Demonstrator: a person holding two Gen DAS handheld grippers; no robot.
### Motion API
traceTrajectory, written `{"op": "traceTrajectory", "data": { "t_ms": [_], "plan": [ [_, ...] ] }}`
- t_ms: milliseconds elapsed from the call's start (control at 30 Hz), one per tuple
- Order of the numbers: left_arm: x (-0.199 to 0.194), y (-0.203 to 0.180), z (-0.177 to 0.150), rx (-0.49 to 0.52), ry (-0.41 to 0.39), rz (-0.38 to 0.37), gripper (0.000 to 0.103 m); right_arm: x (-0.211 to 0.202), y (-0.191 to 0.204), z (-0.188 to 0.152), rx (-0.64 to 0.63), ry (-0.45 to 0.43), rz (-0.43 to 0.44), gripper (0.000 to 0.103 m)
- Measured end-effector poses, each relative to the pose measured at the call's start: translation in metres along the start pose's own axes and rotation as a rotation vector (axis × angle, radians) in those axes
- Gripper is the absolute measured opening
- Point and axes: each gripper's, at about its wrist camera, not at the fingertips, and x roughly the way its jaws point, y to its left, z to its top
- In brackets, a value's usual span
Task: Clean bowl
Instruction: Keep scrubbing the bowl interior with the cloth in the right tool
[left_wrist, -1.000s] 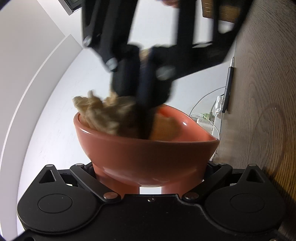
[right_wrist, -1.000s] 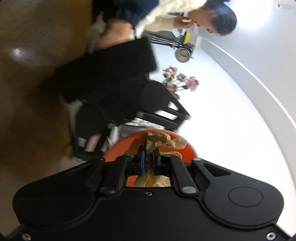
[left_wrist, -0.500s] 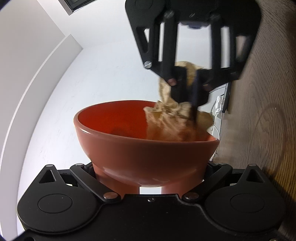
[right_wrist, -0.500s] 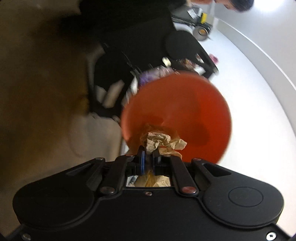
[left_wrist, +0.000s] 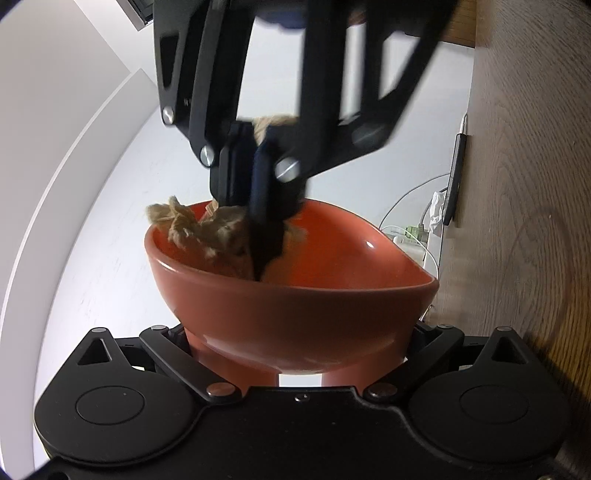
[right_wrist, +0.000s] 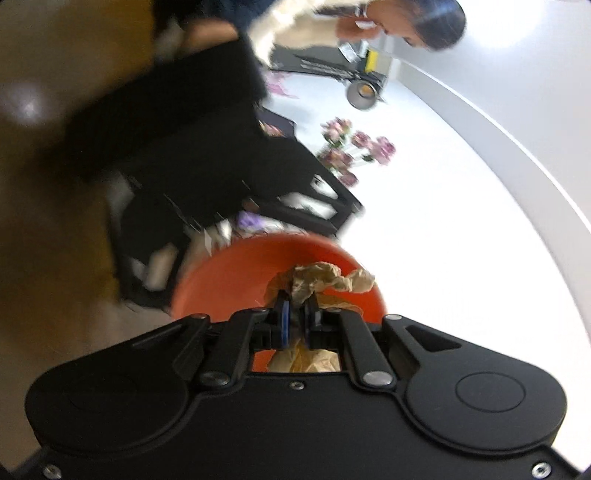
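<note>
At frame centre, the left gripper (left_wrist: 299, 347) clamps the red bowl (left_wrist: 295, 306); the right gripper (right_wrist: 295, 317), pinching crumpled brown paper (right_wrist: 325, 277), reaches inside.

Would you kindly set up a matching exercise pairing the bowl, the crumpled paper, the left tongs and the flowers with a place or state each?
Things:
1. bowl
2. crumpled paper
3. left tongs
4. flowers

Places or states:
A. pinched between the right tongs
B. pink, in the background
C. orange-red, held from below
D. gripping the bowl's base

Pairs: 1-C, 2-A, 3-D, 4-B
</note>
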Motion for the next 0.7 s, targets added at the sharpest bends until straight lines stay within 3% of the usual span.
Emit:
{"op": "traceTrajectory", "data": {
  "t_ms": [200, 300, 500, 700],
  "plan": [
    [0.001, 0.0, 0.0, 0.0, 0.0, 0.0, 0.098, 0.0, 0.012, -0.049, 0.01, 0.113, 0.033, 0.008],
    [0.001, -0.001, 0.0, 0.0, 0.0, 0.0, 0.098, -0.013, 0.028, -0.059, -0.001, 0.123, 0.083, 0.008],
    [0.001, -0.001, -0.001, -0.001, -0.001, 0.0, 0.098, -0.049, 0.056, -0.051, -0.005, 0.044, 0.176, 0.008],
    [0.001, -0.001, -0.001, -0.001, -0.001, -0.001, 0.098, -0.074, 0.049, -0.033, 0.012, -0.058, 0.11, 0.008]
  ]
}}
